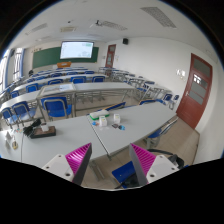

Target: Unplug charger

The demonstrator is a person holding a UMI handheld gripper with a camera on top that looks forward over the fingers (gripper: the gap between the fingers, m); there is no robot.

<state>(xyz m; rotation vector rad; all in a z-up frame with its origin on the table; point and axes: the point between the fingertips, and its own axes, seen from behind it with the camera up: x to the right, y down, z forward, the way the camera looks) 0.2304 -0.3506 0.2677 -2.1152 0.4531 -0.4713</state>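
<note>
My gripper (pixel 110 162) is open and holds nothing. Its two fingers (pixel 78 160) with magenta pads stand wide apart, raised above a long white table (pixel 75 140). I cannot make out a charger or a plug. Small items (pixel 103 119) stand on the table beyond the fingers, and a dark cluster of things (pixel 40 130) lies farther left on it; both are too small to name. A blue chair seat (pixel 125 176) shows low between the fingers.
This is a classroom with rows of white desks (pixel 85 92) and blue chairs (pixel 55 106). A lit projector screen (pixel 77 49) hangs on the far wall. A red-brown door (pixel 198 92) is at the right. An aisle runs right of the near table.
</note>
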